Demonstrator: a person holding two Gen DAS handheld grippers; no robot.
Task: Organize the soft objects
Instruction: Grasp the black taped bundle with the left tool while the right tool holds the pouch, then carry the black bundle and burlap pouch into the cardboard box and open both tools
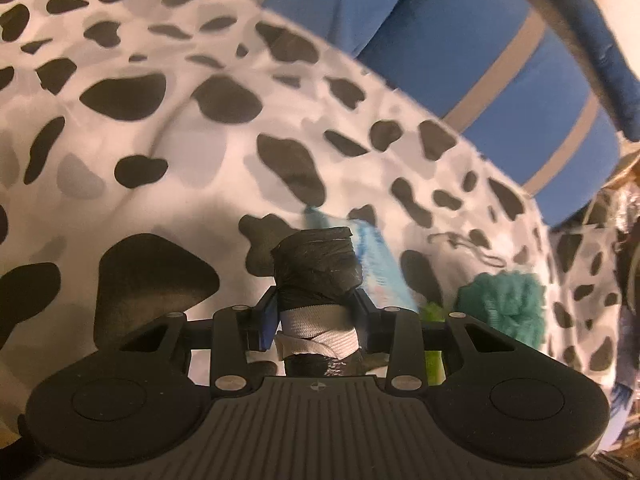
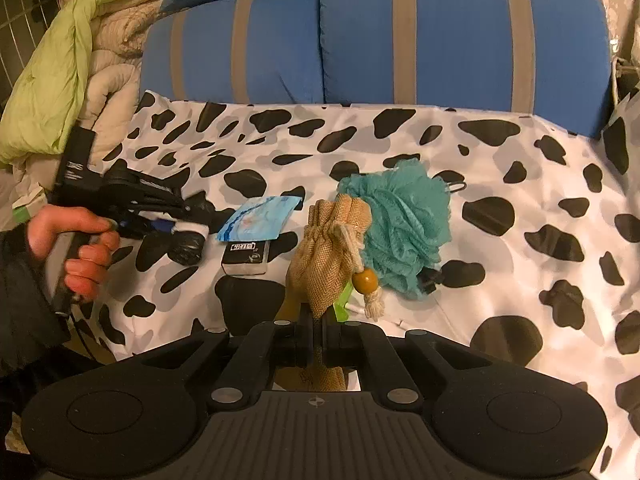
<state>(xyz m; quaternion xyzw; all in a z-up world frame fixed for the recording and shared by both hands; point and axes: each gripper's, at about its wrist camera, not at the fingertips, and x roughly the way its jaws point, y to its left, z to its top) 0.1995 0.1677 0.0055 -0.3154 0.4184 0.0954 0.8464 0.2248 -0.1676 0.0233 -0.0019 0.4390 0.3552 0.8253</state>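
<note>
Left gripper (image 1: 316, 316): jaws clamped on a black roll (image 1: 316, 268) bound with a white band, held above the cow-print sheet (image 1: 160, 140). Right gripper (image 2: 318, 340): jaws pressed together on the lower end of a burlap drawstring pouch (image 2: 328, 248); its mouth is cinched, contents hidden. On the sheet lie a teal mesh sponge (image 2: 404, 228), a blue packet (image 2: 262, 218) and a small black box (image 2: 245, 258). Blue striped cushions (image 2: 460, 36) stand behind.
</note>
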